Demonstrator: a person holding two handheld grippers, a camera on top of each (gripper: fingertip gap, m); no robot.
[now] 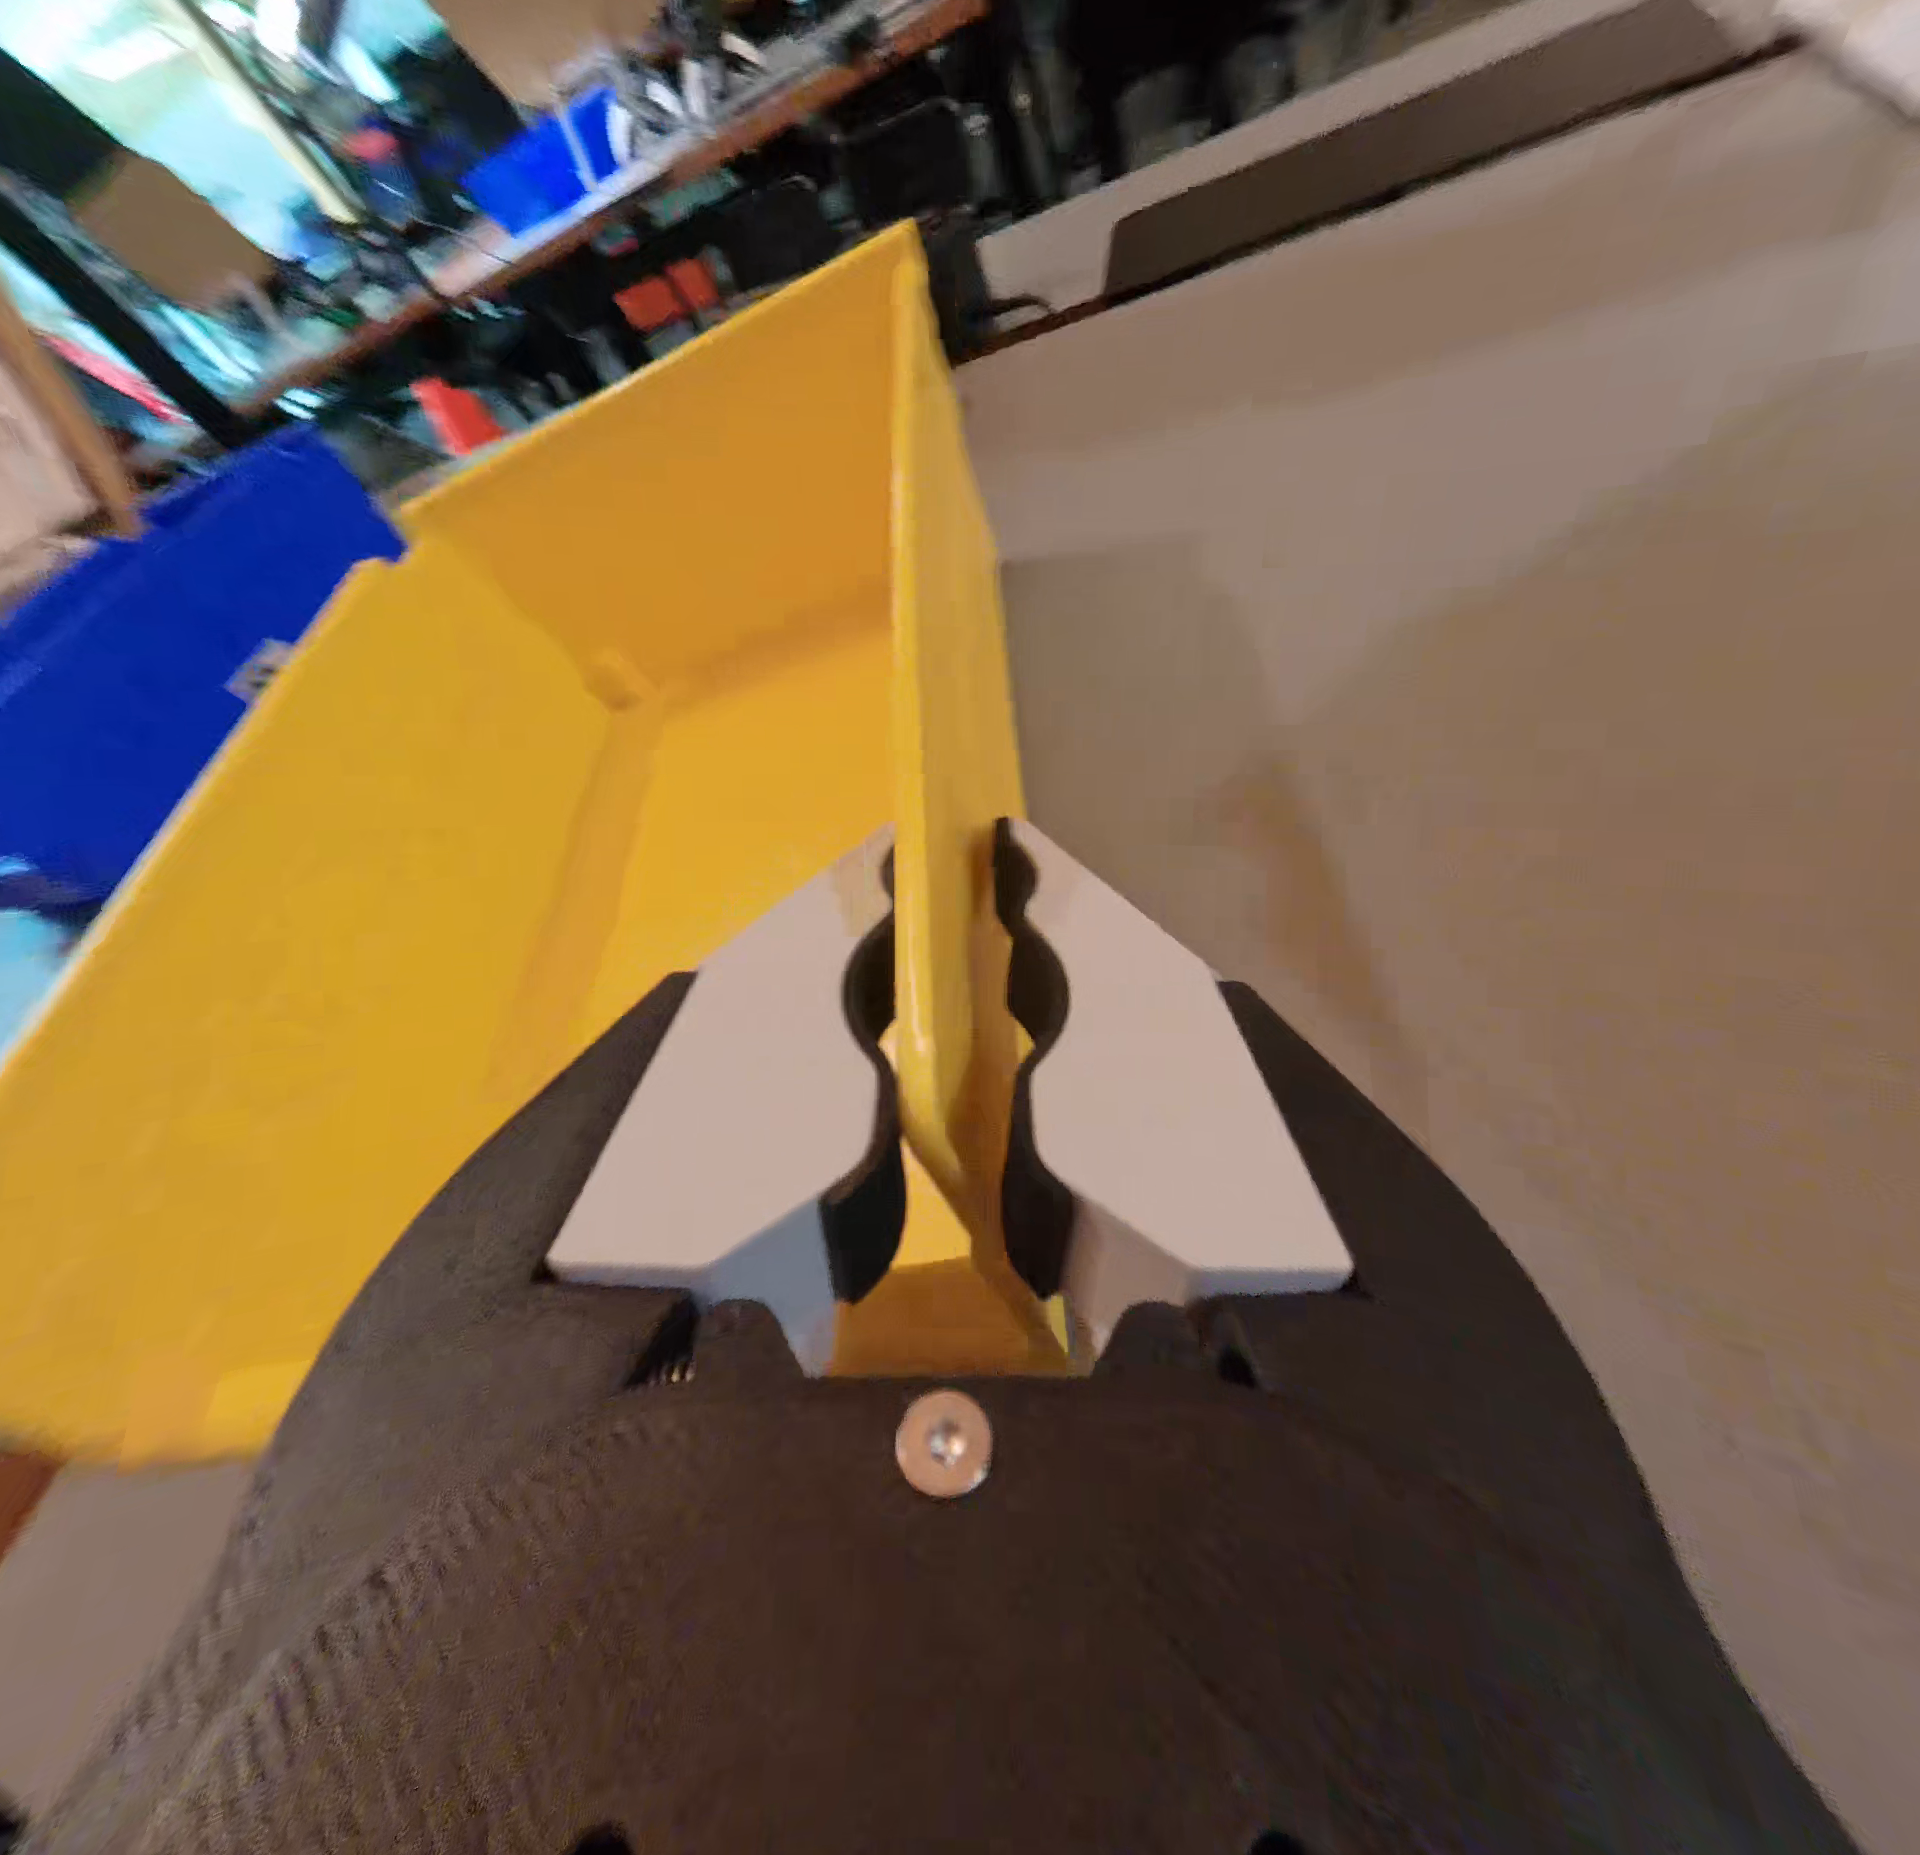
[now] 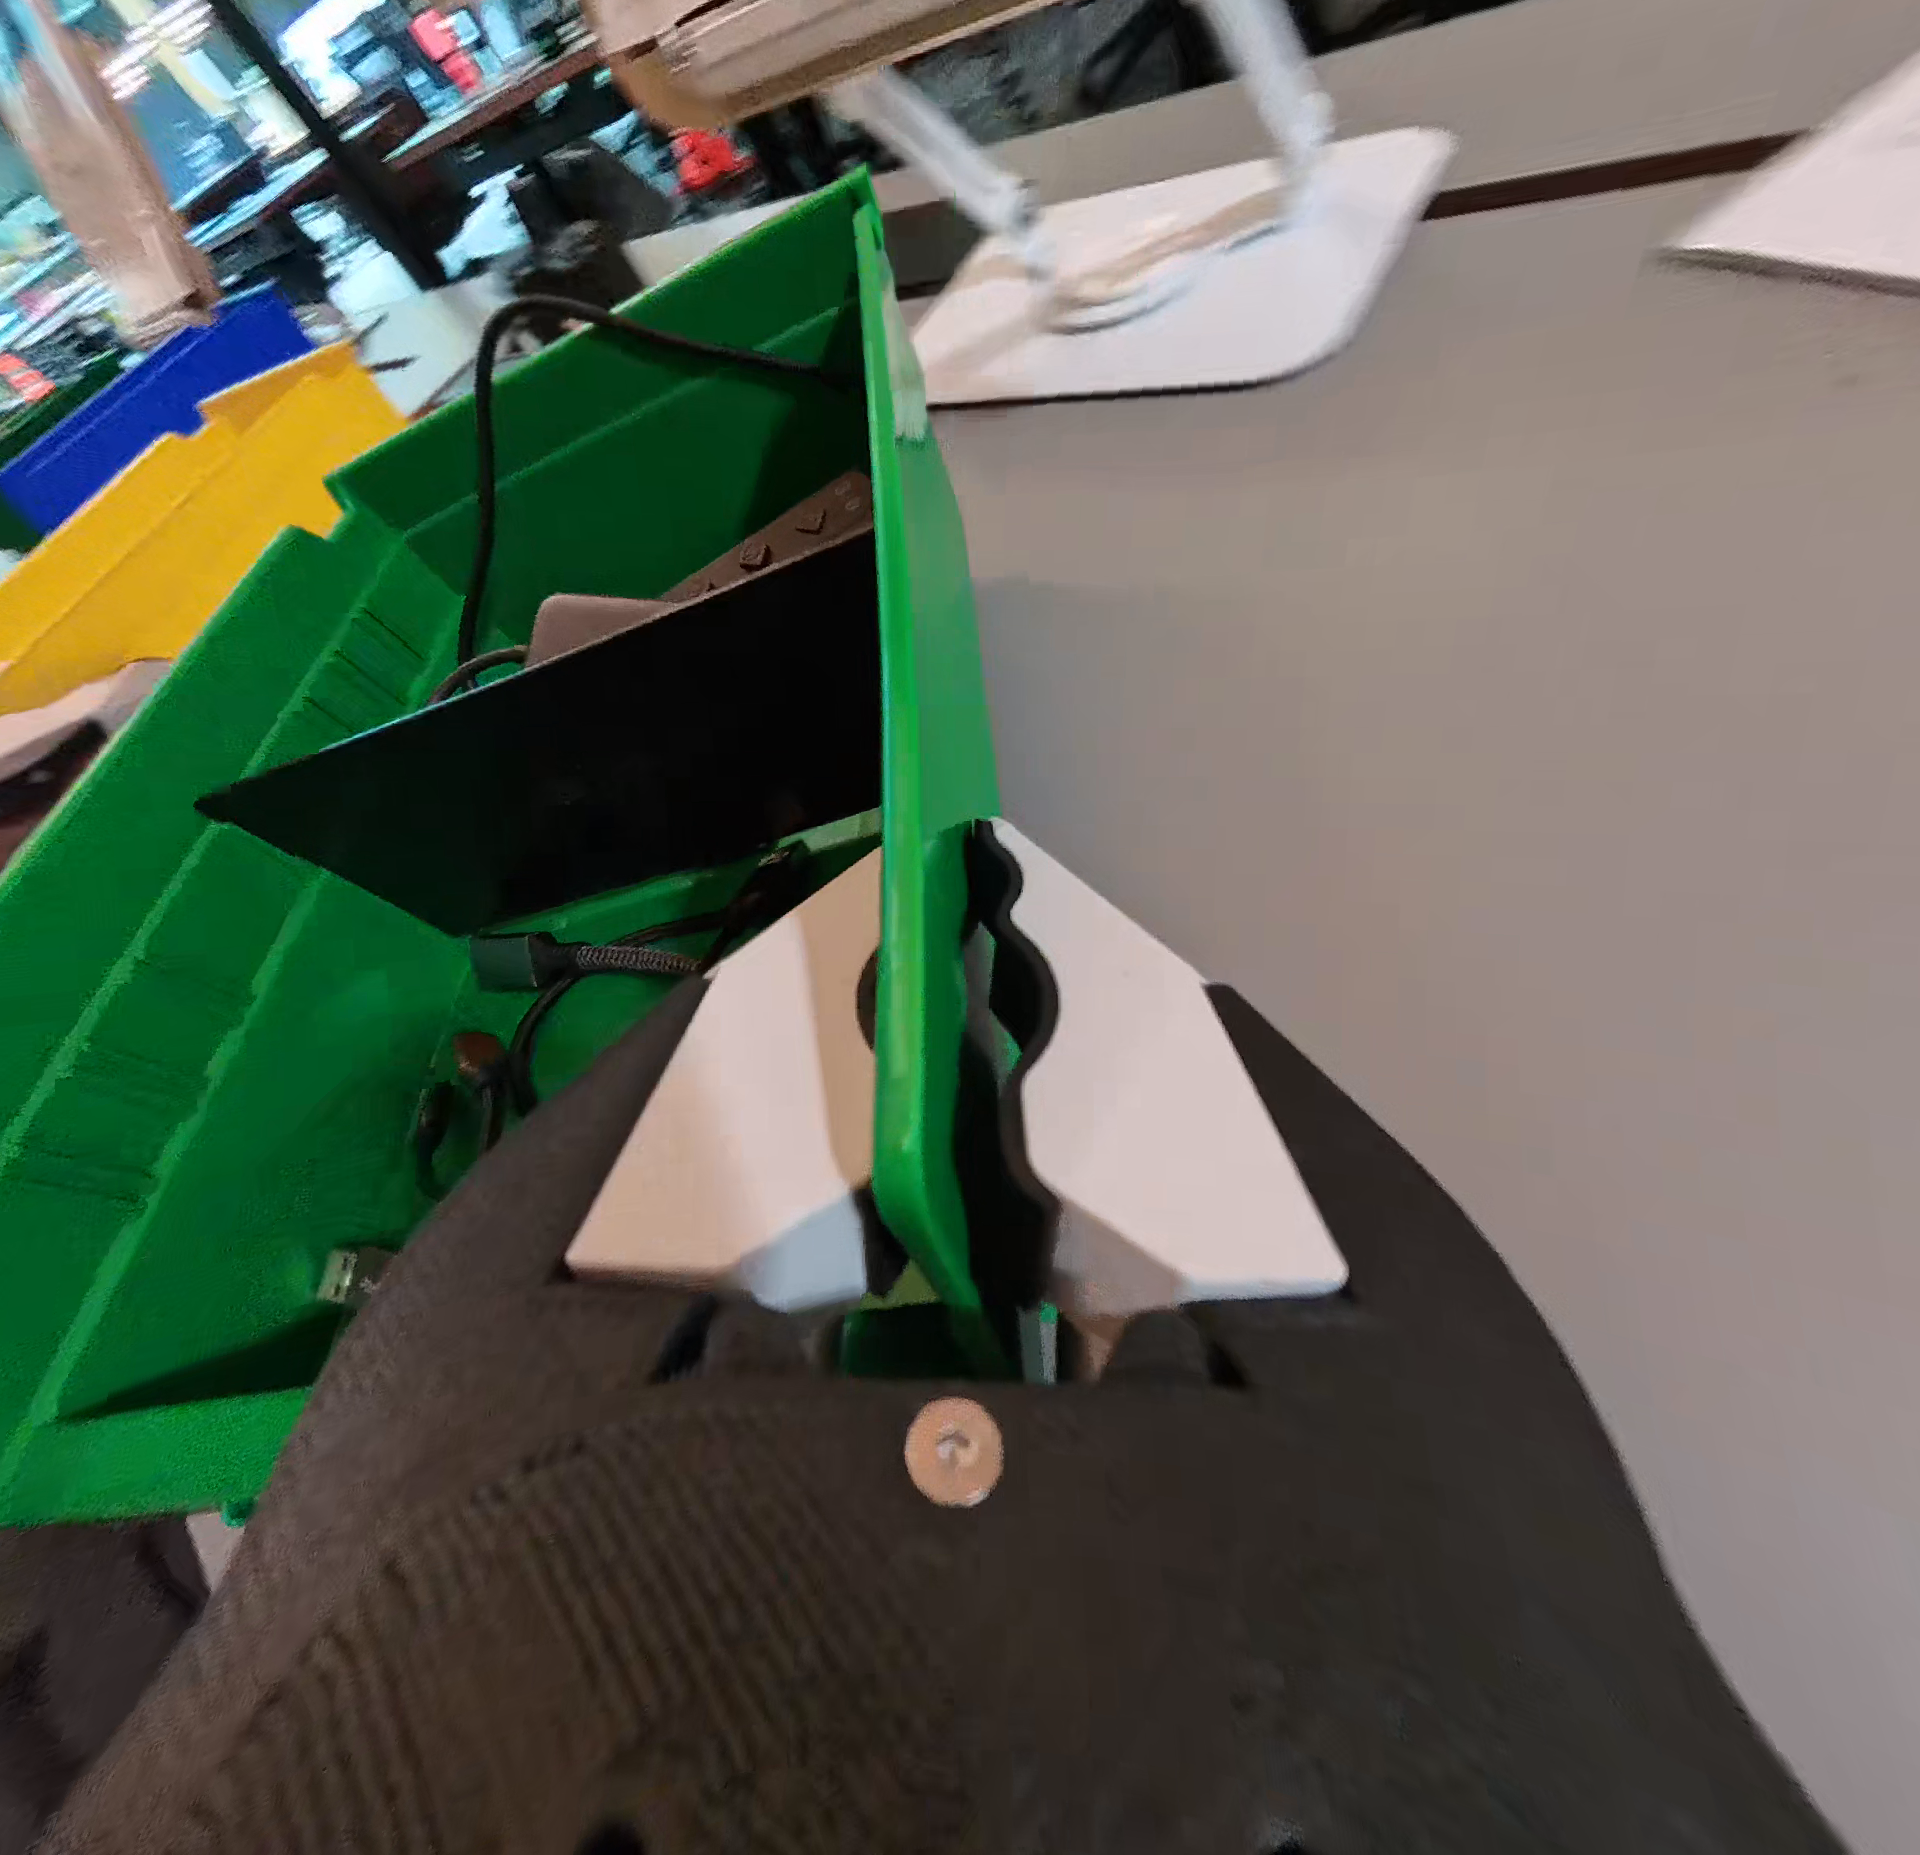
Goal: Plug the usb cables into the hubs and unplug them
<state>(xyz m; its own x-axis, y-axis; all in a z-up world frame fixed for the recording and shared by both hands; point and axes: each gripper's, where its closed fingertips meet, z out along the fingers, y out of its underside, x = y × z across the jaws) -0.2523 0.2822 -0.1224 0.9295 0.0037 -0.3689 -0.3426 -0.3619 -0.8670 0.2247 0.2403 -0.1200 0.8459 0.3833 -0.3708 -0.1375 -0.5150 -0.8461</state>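
The left gripper (image 1: pixel 951 984) had its jaws closed on the side wall of a yellow bin (image 1: pixel 665 600), one finger inside and one outside. The right gripper (image 2: pixel 940 995) was clamped the same way on the wall of a green bin (image 2: pixel 156 1026). Inside the green bin, left of the jaws, lay a black divider (image 2: pixel 623 756), a grey hub (image 2: pixel 769 548) behind it, and cables (image 2: pixel 613 958) on the floor near the inner finger. Both bins were over a pale table (image 2: pixel 1455 870).

Left wrist view sits right behind its gripper (image 1: pixel 945 849), facing along a yellow bin (image 1: pixel 665 579) wall, close up. Right wrist view likewise, along a green bin (image 2: pixel 914 662). Both views share the yellow bin (image 2: pixel 156 517), blue bin (image 1: pixel 156 642) (image 2: pixel 135 403) and grey table (image 1: pixel 1455 766) (image 2: pixel 1455 766).
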